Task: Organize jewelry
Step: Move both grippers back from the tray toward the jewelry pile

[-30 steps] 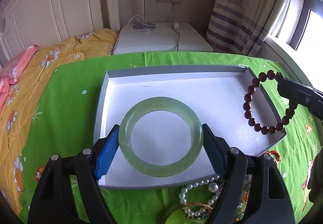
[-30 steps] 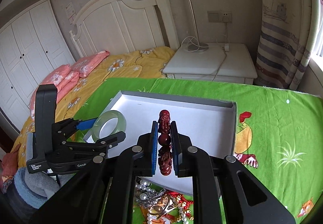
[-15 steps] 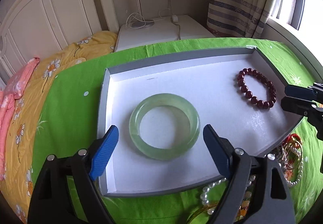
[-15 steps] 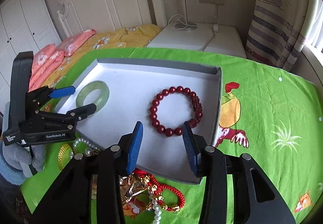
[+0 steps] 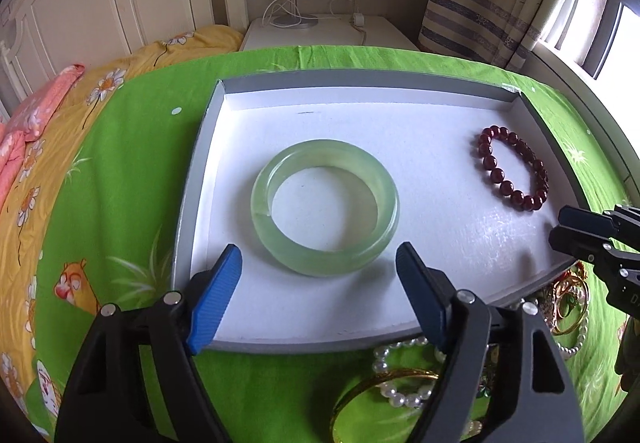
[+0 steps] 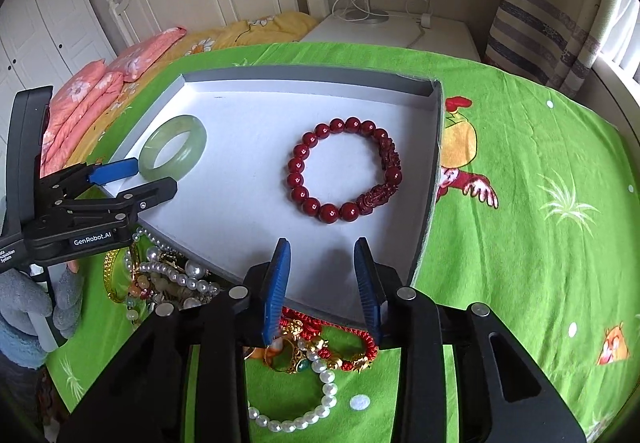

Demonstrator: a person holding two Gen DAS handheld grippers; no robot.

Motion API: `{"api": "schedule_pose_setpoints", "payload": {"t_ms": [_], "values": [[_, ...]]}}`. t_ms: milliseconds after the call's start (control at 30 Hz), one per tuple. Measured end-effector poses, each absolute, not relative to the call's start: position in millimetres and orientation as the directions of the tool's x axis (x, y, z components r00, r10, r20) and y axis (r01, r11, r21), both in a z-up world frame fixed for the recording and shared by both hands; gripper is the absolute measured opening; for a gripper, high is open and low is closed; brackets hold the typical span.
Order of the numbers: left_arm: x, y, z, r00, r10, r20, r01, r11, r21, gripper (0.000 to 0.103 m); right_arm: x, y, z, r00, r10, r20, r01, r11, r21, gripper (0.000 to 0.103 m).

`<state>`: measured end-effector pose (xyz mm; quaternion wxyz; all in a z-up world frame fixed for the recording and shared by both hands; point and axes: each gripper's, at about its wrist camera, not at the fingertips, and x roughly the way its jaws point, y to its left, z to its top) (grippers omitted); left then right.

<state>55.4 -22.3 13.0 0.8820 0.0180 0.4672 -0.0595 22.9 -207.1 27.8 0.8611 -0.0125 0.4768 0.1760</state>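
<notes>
A pale green jade bangle [image 5: 264, 199] [image 6: 198, 141] lies flat in the left half of a grey-rimmed white tray [image 5: 200, 163] [image 6: 320, 77]. A red bead bracelet [image 5: 498, 175] [image 6: 296, 179] lies flat in the right half. My left gripper [image 5: 319, 251] [image 6: 154, 175] hovers over the bangle's near edge, its jaws wide and closing a little, pads clear of the bangle. My right gripper [image 6: 322, 243] [image 5: 560, 225] hangs over the tray's near right part with narrow jaws, closing slightly, and nothing between them.
A tangle of jewelry [image 6: 312, 347] [image 5: 400, 383] with pearl strands [image 6: 172, 271], gold rings and red cord lies on the green cloth [image 6: 520, 203] just in front of the tray. A gloved hand [image 6: 24, 307] holds the left gripper. A bed [image 5: 48, 123] and a white nightstand [image 5: 328, 35] stand behind.
The left gripper let go of the bangle and pulled back toward the near rim. The right gripper opened, left the red bracelet lying in the tray, and drew back and lower.
</notes>
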Motion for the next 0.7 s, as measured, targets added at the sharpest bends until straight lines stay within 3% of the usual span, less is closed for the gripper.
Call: {"api": "schedule_pose_setpoints", "payload": {"t_ms": [700], "values": [[-140, -18, 11, 0.629, -0.098, -0.771, 0.125, 0.992, -0.025, 0.079, -155, -210, 26, 0.566, 0.321, -0.759, -0.35, 0.928, 0.131, 0.037]]}}
